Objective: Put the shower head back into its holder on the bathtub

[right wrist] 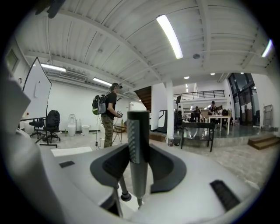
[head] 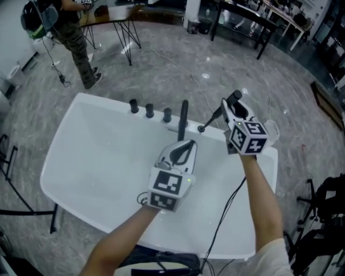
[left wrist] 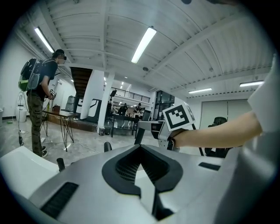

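Observation:
The white bathtub (head: 70, 161) lies below me, with three black knobs (head: 149, 110) and a tall black spout (head: 183, 119) on its far rim. My right gripper (head: 230, 105) is over the far right rim, shut on the shower head (head: 234, 97). In the right gripper view the shower head (right wrist: 138, 144) is a dark wand with a grey ribbed strip, upright between the jaws. A thin black stem runs from it down to a round black foot (head: 201, 129) on the rim; I cannot tell whether that is the holder. My left gripper (head: 185, 146) hovers over the tub by the spout, shut and holding nothing.
A person with a backpack (head: 75, 38) stands beyond the tub at the far left, beside a thin-legged table (head: 116, 21). Dark tables (head: 253, 16) stand at the far right. A black cable (head: 226, 215) hangs from my right arm across the tub's near rim.

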The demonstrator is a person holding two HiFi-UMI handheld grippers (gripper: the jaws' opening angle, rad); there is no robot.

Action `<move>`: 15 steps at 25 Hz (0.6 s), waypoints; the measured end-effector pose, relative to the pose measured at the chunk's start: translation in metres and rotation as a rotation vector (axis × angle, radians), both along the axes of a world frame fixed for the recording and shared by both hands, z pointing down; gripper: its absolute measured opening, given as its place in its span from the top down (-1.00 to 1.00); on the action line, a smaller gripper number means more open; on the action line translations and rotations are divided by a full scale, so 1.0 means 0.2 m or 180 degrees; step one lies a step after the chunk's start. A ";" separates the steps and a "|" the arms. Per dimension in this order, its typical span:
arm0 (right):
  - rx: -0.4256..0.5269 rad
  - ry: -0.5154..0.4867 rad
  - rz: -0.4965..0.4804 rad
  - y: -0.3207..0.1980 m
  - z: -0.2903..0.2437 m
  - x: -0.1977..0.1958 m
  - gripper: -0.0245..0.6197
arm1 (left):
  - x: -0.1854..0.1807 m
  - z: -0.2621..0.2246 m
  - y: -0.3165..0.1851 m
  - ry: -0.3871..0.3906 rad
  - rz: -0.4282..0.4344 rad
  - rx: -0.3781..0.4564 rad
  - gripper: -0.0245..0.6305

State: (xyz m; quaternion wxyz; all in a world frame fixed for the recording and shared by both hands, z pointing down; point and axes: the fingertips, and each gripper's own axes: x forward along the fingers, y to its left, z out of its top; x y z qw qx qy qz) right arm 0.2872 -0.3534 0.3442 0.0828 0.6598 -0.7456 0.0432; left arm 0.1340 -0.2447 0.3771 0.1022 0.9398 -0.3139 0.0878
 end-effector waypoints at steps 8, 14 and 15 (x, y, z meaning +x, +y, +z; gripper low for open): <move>-0.0020 0.0021 -0.0005 0.00 0.17 -0.02 0.49 | -0.01 0.07 0.06 0.0196 -0.0069 -0.0082 0.91; -0.0040 0.0070 0.0011 -0.01 0.29 -0.04 0.49 | -0.04 0.14 0.07 0.0203 -0.0121 -0.0114 0.91; -0.0046 0.0085 0.0011 -0.01 0.31 -0.05 0.49 | -0.05 0.15 0.07 0.0206 -0.0136 -0.0124 0.91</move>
